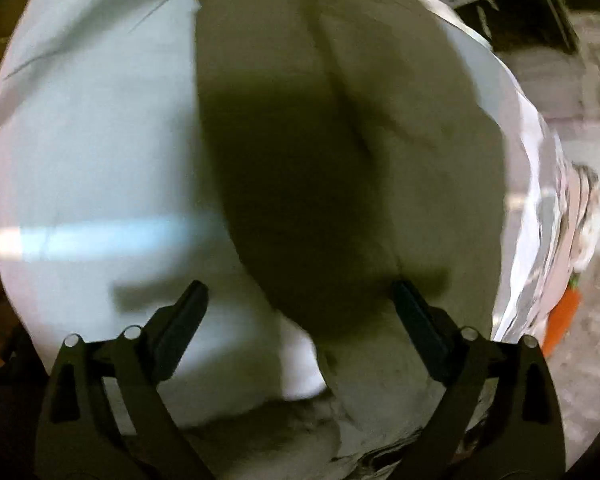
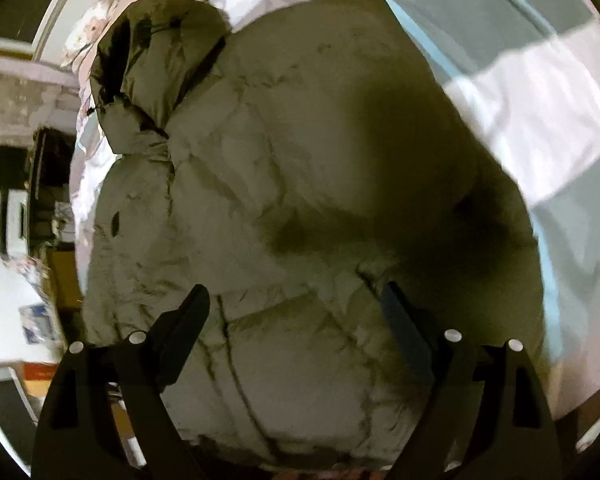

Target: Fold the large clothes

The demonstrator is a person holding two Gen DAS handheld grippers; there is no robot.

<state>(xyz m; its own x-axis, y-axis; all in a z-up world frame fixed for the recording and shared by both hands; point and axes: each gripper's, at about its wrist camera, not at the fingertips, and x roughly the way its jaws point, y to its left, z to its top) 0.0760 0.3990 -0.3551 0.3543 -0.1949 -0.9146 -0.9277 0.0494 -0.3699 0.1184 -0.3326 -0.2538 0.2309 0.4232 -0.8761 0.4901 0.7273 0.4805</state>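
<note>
**Olive puffer jacket spread on the bed, both grippers open above it**

Jacket first: an olive-green quilted puffer jacket with a hood lies spread flat across a bed covered in a pale sheet with white, grey and light-blue blocks. In the right wrist view its padded panels are creased and puffy, stitched seams running across the body, and the darker-lined hood with a drawcord sits toward the bed's far left corner. The garment fills most of the bed's middle, its right-hand edge lying over the blue stripe of the sheet.

The right gripper, black with two fingers, hangs above the jacket's lower body with its jaws wide apart and nothing between them.

In the blurred left wrist view, the left gripper also has its jaws spread wide, gripping nothing. Beneath it a long olive section of the jacket runs up the bed, with bare pale sheet on its left. A shadow darkens the fabric's centre.
</note>
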